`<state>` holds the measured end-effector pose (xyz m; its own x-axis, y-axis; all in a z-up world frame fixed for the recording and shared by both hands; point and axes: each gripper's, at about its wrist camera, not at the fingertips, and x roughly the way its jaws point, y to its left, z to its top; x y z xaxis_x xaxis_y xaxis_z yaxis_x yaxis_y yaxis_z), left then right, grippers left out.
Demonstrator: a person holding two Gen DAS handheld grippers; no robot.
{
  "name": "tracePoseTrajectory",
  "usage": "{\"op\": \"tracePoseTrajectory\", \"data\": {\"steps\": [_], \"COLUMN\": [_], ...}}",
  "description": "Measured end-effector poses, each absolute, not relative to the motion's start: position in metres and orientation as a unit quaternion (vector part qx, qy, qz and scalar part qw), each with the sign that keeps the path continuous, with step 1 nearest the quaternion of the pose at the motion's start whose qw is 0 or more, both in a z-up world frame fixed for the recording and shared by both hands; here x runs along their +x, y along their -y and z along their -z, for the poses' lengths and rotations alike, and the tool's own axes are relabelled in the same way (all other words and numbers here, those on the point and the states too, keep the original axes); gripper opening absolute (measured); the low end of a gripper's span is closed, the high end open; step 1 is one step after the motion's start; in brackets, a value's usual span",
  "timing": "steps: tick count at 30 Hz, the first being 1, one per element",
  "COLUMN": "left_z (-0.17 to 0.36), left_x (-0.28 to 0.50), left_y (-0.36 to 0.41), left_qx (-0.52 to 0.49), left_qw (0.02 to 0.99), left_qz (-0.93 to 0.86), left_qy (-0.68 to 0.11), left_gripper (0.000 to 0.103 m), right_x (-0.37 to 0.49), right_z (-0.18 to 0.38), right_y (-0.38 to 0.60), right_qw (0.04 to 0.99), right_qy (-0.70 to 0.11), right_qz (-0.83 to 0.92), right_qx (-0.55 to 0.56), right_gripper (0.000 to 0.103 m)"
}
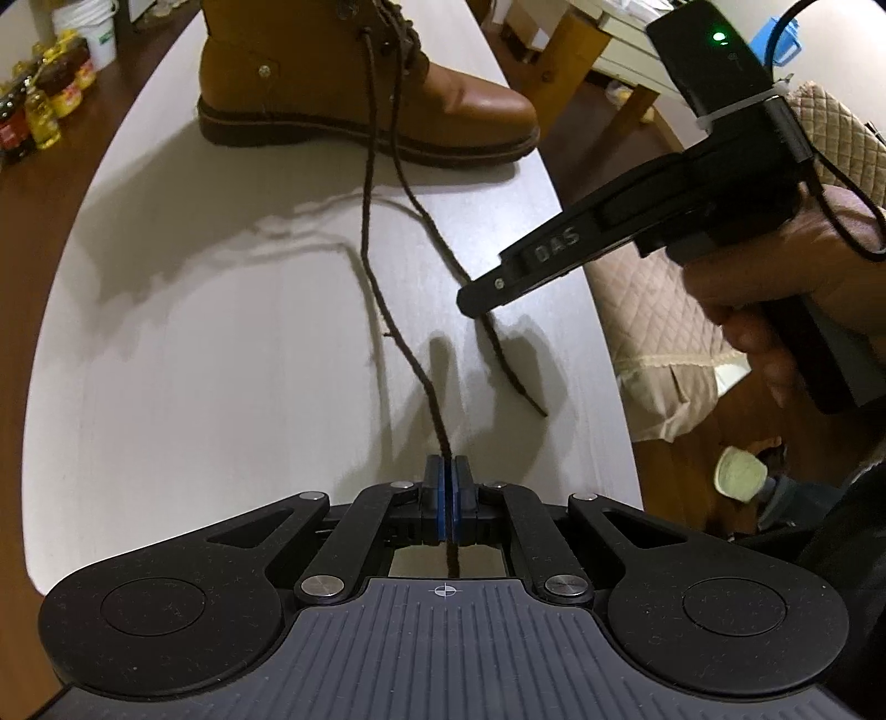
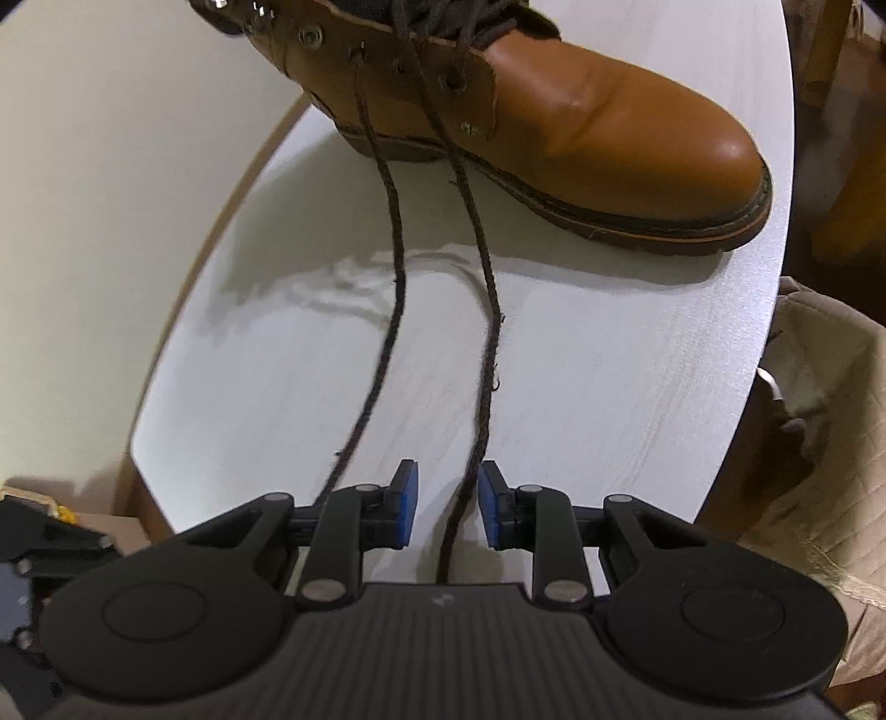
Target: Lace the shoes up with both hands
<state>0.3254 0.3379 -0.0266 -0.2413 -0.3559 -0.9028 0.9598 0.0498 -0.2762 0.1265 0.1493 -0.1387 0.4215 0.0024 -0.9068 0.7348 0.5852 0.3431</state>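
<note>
A tan leather boot [image 1: 354, 88] stands on the white table [image 1: 194, 360], toe to the right; it also shows in the right wrist view [image 2: 581, 127]. Two dark brown lace ends hang from its eyelets. My left gripper [image 1: 446, 471] is shut on one lace end [image 1: 387, 310], which runs taut up to the boot. The other lace end [image 1: 498, 343] lies on the table under my right gripper [image 1: 470, 299]. In the right wrist view my right gripper [image 2: 446, 493] is open, its blue pads [image 2: 407, 509] on either side of that lace [image 2: 487, 343].
Several bottles [image 1: 39, 94] and a white bucket [image 1: 94, 27] stand on the brown floor at the far left. A quilted beige seat [image 1: 664, 310] sits beside the table's right edge. A wooden table leg [image 1: 570, 50] is behind the boot.
</note>
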Motion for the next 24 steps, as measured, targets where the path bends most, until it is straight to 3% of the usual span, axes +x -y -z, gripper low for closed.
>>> {"op": "tracePoseTrajectory", "data": {"steps": [6, 9, 12, 17, 24], "left_z": [0.028, 0.028, 0.030, 0.038, 0.037], "left_x": [0.333, 0.334, 0.334, 0.324, 0.304], "left_y": [-0.339, -0.339, -0.338, -0.337, -0.328], "left_qx": [0.302, 0.303, 0.306, 0.318, 0.290], "left_qw": [0.536, 0.538, 0.538, 0.528, 0.511], "left_qz": [0.614, 0.614, 0.613, 0.618, 0.643], "left_qy": [-0.494, -0.492, -0.491, -0.487, -0.491], "left_gripper": [0.002, 0.002, 0.002, 0.002, 0.002], "right_x": [0.139, 0.144, 0.140, 0.098, 0.104], "right_z": [0.140, 0.139, 0.139, 0.127, 0.068], "right_y": [-0.169, -0.179, -0.181, -0.141, -0.141], "right_qw": [0.758, 0.768, 0.778, 0.730, 0.727], "right_qy": [-0.511, -0.527, -0.527, -0.419, -0.296], "right_qz": [0.250, 0.248, 0.241, 0.221, 0.117], "right_qx": [0.318, 0.265, 0.244, 0.493, 0.609], "right_gripper": [0.023, 0.006, 0.002, 0.002, 0.002]}}
